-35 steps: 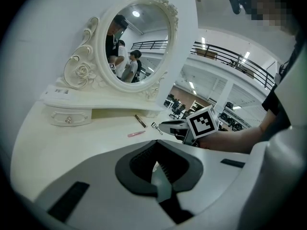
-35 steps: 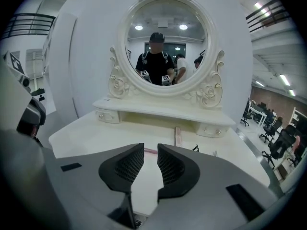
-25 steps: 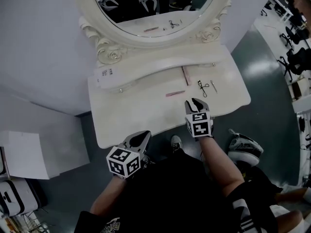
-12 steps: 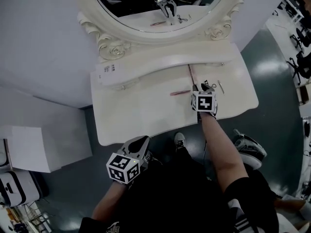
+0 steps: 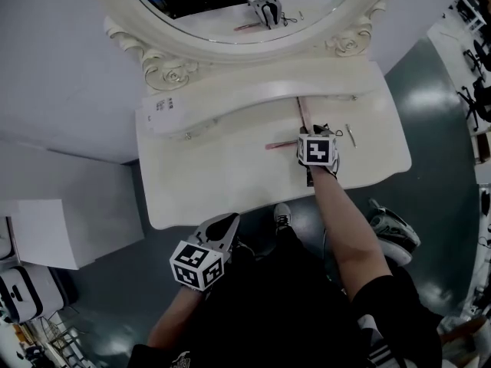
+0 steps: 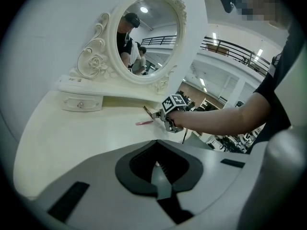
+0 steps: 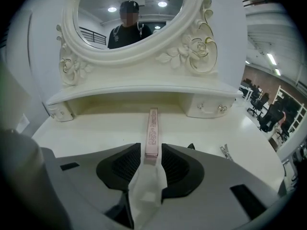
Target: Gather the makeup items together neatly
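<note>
A long pink box (image 7: 152,128) lies lengthwise on the white dressing table (image 5: 215,182), running toward the mirror; it also shows in the head view (image 5: 301,112). My right gripper (image 7: 152,151) points down at its near end, which sits between the jaws. Those jaws have just been opening and stand open. A pink pencil (image 5: 280,145) lies left of the right gripper (image 5: 309,135). A black eyelash curler (image 5: 328,131) and tweezers (image 5: 350,135) lie to its right. My left gripper (image 5: 222,222) hangs off the table's front edge, shut and empty.
An oval mirror (image 5: 230,6) in a carved frame stands on a raised shelf (image 5: 253,90) with small drawers (image 7: 211,108). A printed label (image 5: 161,106) lies on the shelf's left end. White boxes (image 5: 46,236) stand on the floor at left.
My right gripper has moved forward over the table and down to the near end of the pink box. The left gripper has barely shifted.
</note>
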### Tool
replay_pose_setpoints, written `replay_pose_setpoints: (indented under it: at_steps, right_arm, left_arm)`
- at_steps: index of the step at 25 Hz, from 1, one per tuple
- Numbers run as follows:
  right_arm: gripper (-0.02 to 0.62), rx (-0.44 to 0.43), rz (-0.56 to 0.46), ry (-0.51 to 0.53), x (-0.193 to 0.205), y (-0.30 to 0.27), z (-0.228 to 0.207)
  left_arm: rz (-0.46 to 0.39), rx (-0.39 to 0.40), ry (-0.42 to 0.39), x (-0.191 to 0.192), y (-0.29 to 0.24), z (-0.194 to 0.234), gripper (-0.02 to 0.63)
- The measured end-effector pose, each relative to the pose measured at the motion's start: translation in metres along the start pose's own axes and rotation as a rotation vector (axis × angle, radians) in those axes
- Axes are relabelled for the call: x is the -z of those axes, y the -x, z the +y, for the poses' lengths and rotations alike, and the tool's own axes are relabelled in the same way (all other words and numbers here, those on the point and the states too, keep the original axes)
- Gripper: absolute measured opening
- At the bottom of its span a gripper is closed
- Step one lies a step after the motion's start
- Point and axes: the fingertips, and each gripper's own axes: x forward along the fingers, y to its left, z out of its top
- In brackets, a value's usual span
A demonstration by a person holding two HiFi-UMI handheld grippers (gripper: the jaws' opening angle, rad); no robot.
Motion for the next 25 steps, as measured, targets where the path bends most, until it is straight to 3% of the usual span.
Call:
replay_pose_setpoints:
  at_steps: [8,25]
  right_arm:
    - [0.104,-0.01,0.038,-0.001,0.008,-0.007,-0.002]
    - [0.098,-0.032,-0.038,-0.019,0.021,0.029,0.008]
  left_arm:
    - [0.002,-0.006,0.038,0.002,-0.006,0.002,0.008]
    - [0.016,0.044,0.005,-0.001,-0.009,-0.003,0.008]
